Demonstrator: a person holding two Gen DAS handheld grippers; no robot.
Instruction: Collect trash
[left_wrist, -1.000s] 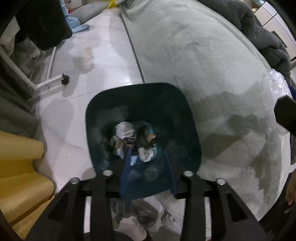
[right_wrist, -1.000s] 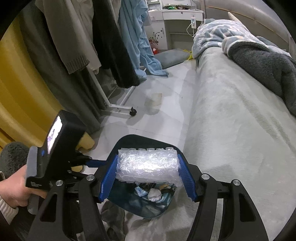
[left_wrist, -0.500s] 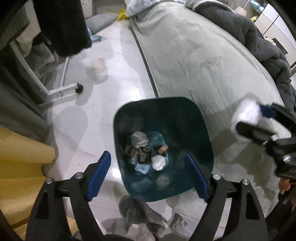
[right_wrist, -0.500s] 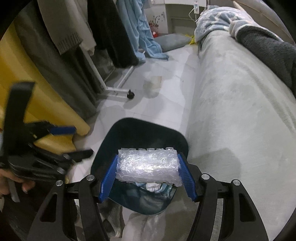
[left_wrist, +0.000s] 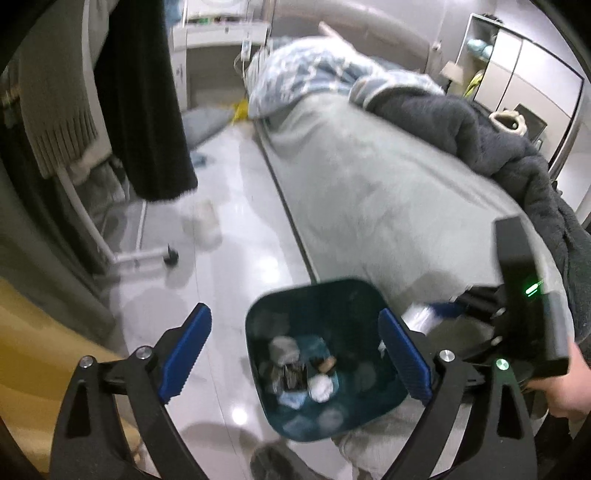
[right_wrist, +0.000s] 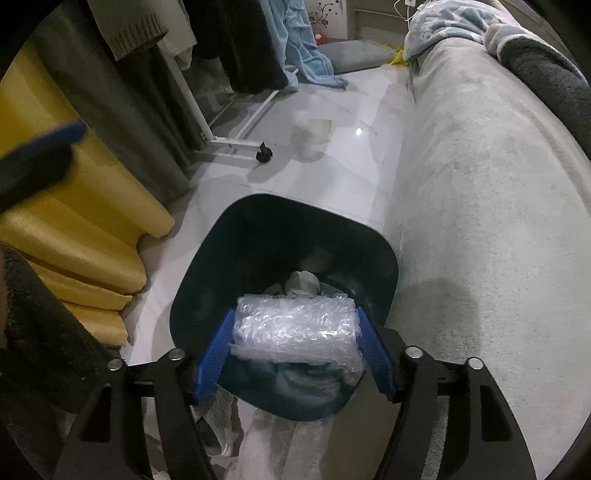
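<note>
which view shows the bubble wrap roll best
The right wrist view: the bubble wrap roll sits large and sharp between the right gripper fingers, over the bin, as the jaws open. The left wrist view shows only a blurred sliver of it beside the bin's rim.

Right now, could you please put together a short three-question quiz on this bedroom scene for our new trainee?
1. True or false: the roll of bubble wrap sits between the right tongs above the dark teal bin.
2. What do the left tongs hold? A) a tissue B) nothing C) a sock
3. Fill in: the bin stands on the floor beside the grey ____.

Key
1. True; the right tongs are opening, with the roll between their blue pads.
2. B; they are opening, with nothing between them.
3. Bed.
</note>
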